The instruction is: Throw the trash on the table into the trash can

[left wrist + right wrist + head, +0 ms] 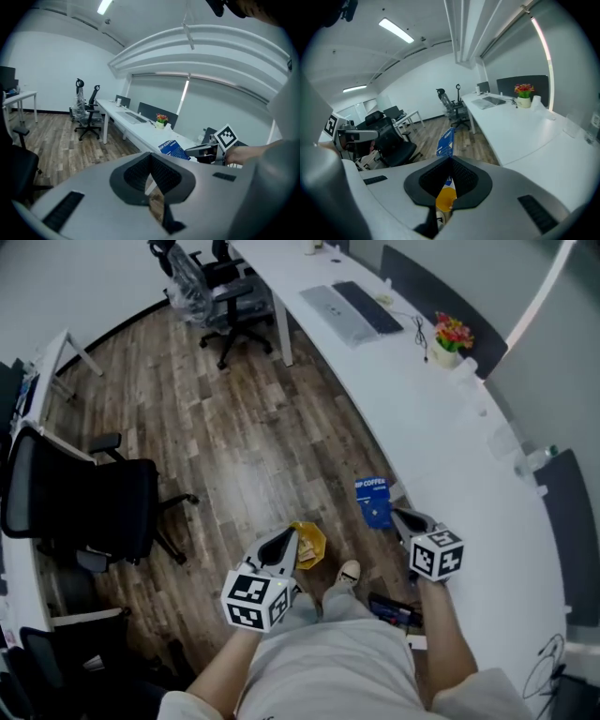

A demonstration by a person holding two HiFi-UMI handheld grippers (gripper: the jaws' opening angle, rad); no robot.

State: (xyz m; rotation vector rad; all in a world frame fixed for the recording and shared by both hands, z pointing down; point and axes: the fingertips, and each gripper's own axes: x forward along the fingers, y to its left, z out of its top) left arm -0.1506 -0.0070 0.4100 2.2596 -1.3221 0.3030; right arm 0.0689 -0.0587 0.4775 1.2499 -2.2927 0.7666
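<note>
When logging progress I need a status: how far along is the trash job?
Done: two pieces of trash are lifted off the white table. In hand: the right gripper is shut on a blue drip coffee packet, and the left gripper appears to hold a yellow wrapper. Left: dropping both; no trash can shows in any view.

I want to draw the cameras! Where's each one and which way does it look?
Head view: on the person's head, facing steeply down at the floor and white desk; shows left claw, right claw, legs, a shoe.
Left gripper view: rides the left claw, facing the desk; the right claw shows.
Right gripper view: rides the right claw, facing the chairs; the left claw shows.
Shared: all three show the blue packet.
</note>
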